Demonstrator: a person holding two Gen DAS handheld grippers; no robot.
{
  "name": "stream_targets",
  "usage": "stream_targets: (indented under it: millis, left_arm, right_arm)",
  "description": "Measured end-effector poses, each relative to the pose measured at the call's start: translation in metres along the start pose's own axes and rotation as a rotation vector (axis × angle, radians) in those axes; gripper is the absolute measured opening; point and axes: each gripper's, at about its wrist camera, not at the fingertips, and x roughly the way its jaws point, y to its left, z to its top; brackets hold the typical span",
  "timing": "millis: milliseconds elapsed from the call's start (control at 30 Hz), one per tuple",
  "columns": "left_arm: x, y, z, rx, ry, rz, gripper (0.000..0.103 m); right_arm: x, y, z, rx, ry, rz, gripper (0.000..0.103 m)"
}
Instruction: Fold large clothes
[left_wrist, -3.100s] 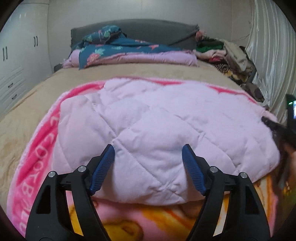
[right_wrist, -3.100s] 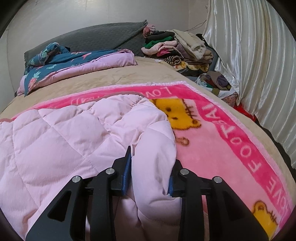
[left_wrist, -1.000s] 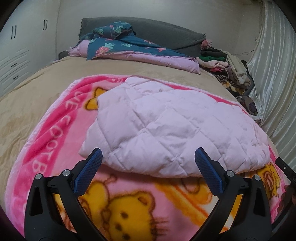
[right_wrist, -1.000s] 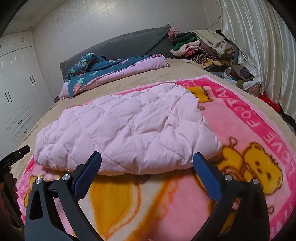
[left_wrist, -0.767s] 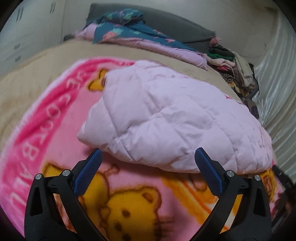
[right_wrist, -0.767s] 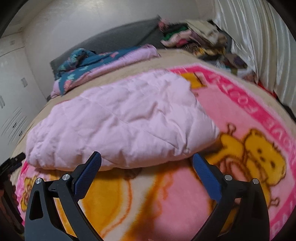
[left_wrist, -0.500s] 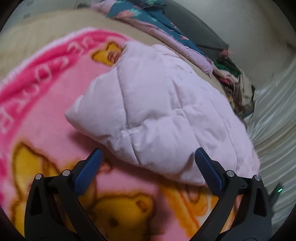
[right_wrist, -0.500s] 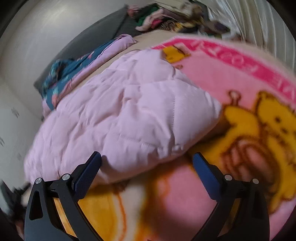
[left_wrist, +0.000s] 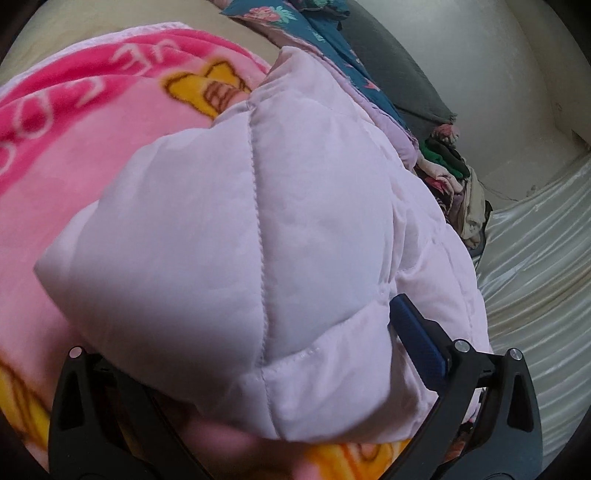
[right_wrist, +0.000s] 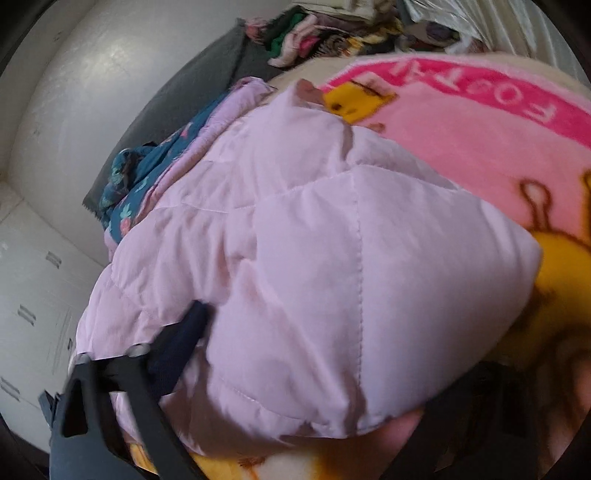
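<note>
**Both grippers straddle the near corners of the quilted jacket**

The pale pink quilted jacket (left_wrist: 280, 229) lies folded in a thick bundle on the pink bear-print blanket (left_wrist: 85, 122) that covers the bed, and everything else is best placed from it. Behind the jacket sits a teal floral duvet (left_wrist: 332, 48); beyond its far right end, a heap of mixed clothes (right_wrist: 317, 33) against the curtain (left_wrist: 546, 251).

The left gripper (left_wrist: 236, 354) has the jacket's near left corner between its jaws: one blue pad (left_wrist: 417, 343) rests on top, the other finger is hidden under the padding, so I cannot tell if it is clenched yet. The right gripper (right_wrist: 332, 373) takes the near right corner the same way. Its jaws are closing, with the padded edge between them, one dark finger (right_wrist: 181, 343) on top and the other buried beneath.

This looks like the grasp before another fold. Next, both need a firm bite through the puffy layers, then an even lift toward the jacket's far edge.
</note>
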Motion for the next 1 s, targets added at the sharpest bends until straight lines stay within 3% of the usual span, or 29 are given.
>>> stream_targets:
  millis: [33,133,267,367,667,1000]
  left_arm:
    - [-0.001,-0.001,-0.001,0.005,-0.003,0.0,0.093]
    - [-0.007,-0.012,-0.002,0.057,-0.022,0.028,0.078]
    - [-0.019,-0.037,-0.004,0.176,-0.06,0.089,0.052]
    - [-0.03,-0.055,-0.006,0.255,-0.085,0.128,0.042]
    - [-0.061,-0.072,-0.007,0.326,-0.112,0.151,0.039]
    - [-0.094,-0.07,-0.03,0.354,-0.112,0.171,0.039]
  right_arm:
    - [-0.002,0.005,-0.001,-0.035,-0.012,0.003,0.064]
    - [-0.01,0.022,-0.001,-0.134,-0.039,-0.023,0.05]
    - [-0.018,0.041,-0.001,-0.243,-0.066,-0.071,0.042]
    - [-0.027,0.053,-0.004,-0.297,-0.088,-0.095,0.039]
    - [-0.062,0.08,-0.012,-0.427,-0.132,-0.105,0.036]
    - [-0.103,0.075,-0.039,-0.463,-0.12,-0.095,0.035]
